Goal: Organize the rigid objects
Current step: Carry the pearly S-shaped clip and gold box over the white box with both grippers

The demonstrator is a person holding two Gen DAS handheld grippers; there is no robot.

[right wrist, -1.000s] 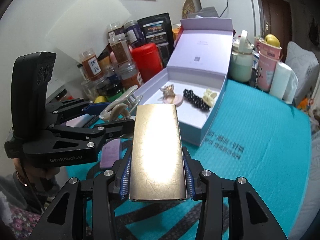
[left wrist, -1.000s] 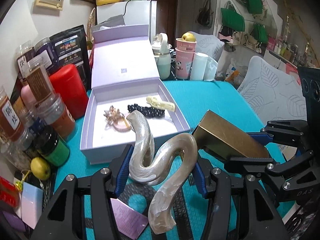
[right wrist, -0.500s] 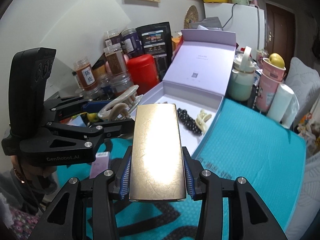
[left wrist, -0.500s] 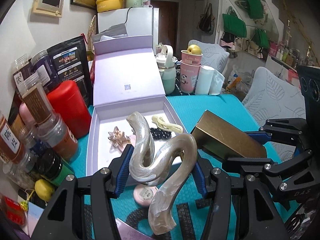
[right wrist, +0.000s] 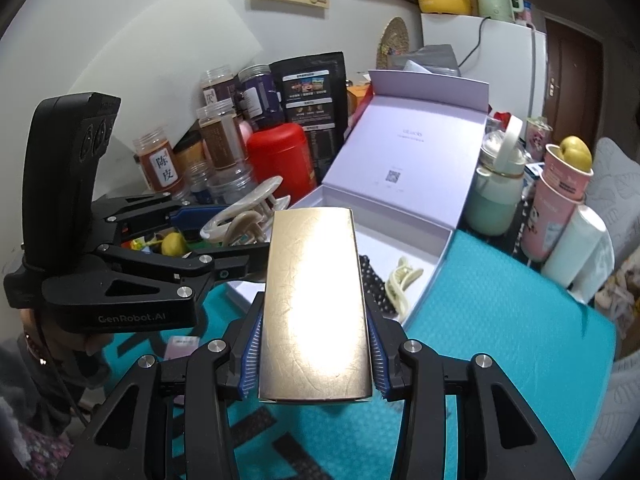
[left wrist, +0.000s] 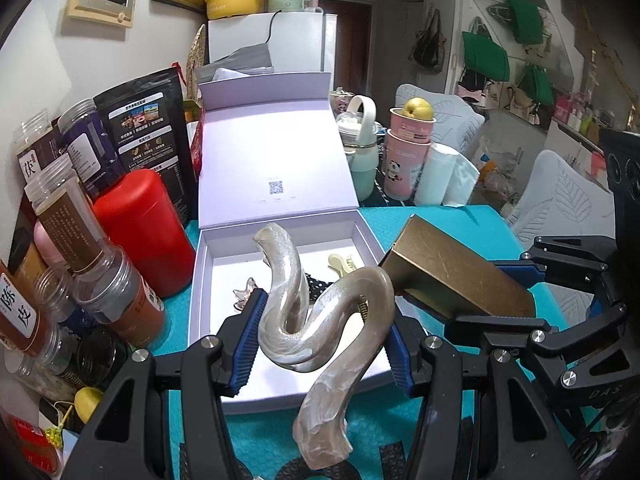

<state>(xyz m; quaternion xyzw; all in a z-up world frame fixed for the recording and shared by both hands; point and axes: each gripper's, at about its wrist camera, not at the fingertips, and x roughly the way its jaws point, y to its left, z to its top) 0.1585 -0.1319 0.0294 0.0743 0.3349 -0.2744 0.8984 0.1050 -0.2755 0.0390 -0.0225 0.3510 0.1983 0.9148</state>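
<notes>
Left tongs [left wrist: 322,330]: pressed onto a pearly S-shaped hair clip [left wrist: 320,320], which is pinched between the blue pads and held above the near part of the open box.
Right tongs [right wrist: 314,344]: clamped on a gold rectangular case [right wrist: 316,304], which is gripped by its long sides; in the left wrist view the case [left wrist: 452,276] is seen just beside the hair clip, over the box's right edge.
Lavender box [left wrist: 208,280]: set on the teal counter [right wrist: 500,320], lid propped upright at the back; a cream claw clip [right wrist: 402,280], a black beaded piece [right wrist: 374,284] and a small pinkish ornament [left wrist: 245,292] are seen on its white floor.
Left of the box: a red canister [left wrist: 144,232], spice jars [left wrist: 80,236] and a black pouch [left wrist: 148,120] are crowded together.
Behind the box: a pale green jug [left wrist: 362,156], stacked pink cups [left wrist: 406,160] topped by a yellow fruit, and a white roll [left wrist: 438,176] are lined up.
</notes>
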